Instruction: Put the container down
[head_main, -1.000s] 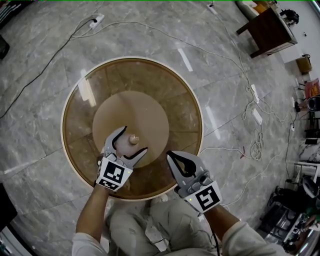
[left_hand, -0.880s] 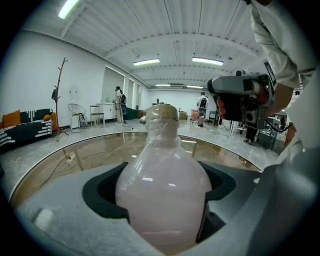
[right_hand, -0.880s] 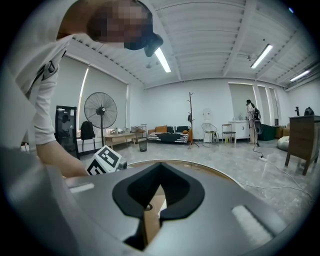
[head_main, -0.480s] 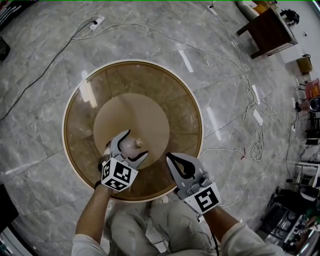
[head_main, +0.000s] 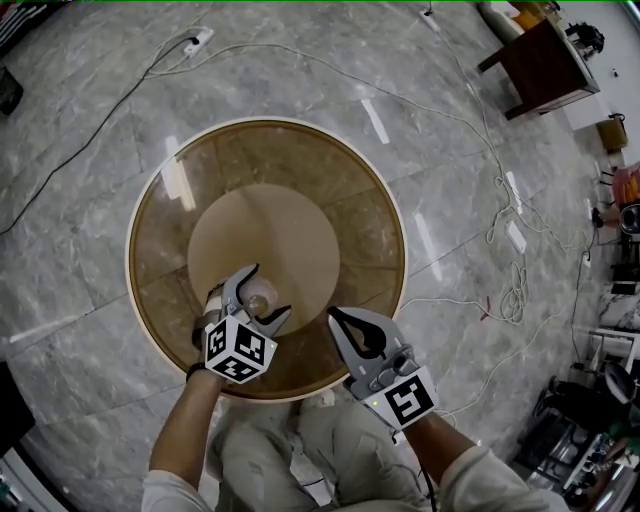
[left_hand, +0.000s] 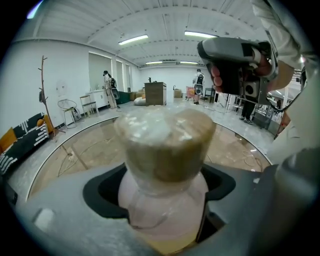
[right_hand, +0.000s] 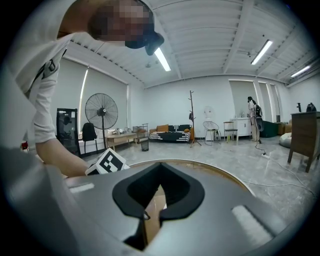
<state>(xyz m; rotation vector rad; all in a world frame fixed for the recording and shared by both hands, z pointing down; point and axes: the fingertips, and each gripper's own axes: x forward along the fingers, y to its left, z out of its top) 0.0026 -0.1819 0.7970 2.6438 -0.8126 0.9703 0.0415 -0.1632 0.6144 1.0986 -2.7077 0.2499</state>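
Observation:
A small pinkish container (head_main: 261, 297) with a cork-coloured top wrapped in clear film sits between the jaws of my left gripper (head_main: 266, 292), which is shut on it over the near part of the round glass table (head_main: 142, 200). In the left gripper view the container (left_hand: 165, 160) fills the centre, held by the left gripper (left_hand: 162, 200); whether it touches the glass is hidden. My right gripper (head_main: 338, 318) hovers at the table's near right edge, shut and empty. The right gripper view shows the right gripper (right_hand: 150, 216) with its jaws closed over the table (right_hand: 220, 172).
White cables (head_main: 505, 270) and a power strip (head_main: 198, 41) lie on the marble floor around the table. A dark wooden desk (head_main: 540, 60) stands far right; equipment clutters the right edge. The person's legs (head_main: 300, 450) are just below the table's near rim.
My left gripper has drawn the container slightly toward the table's near edge and tilted. The right gripper has barely moved.

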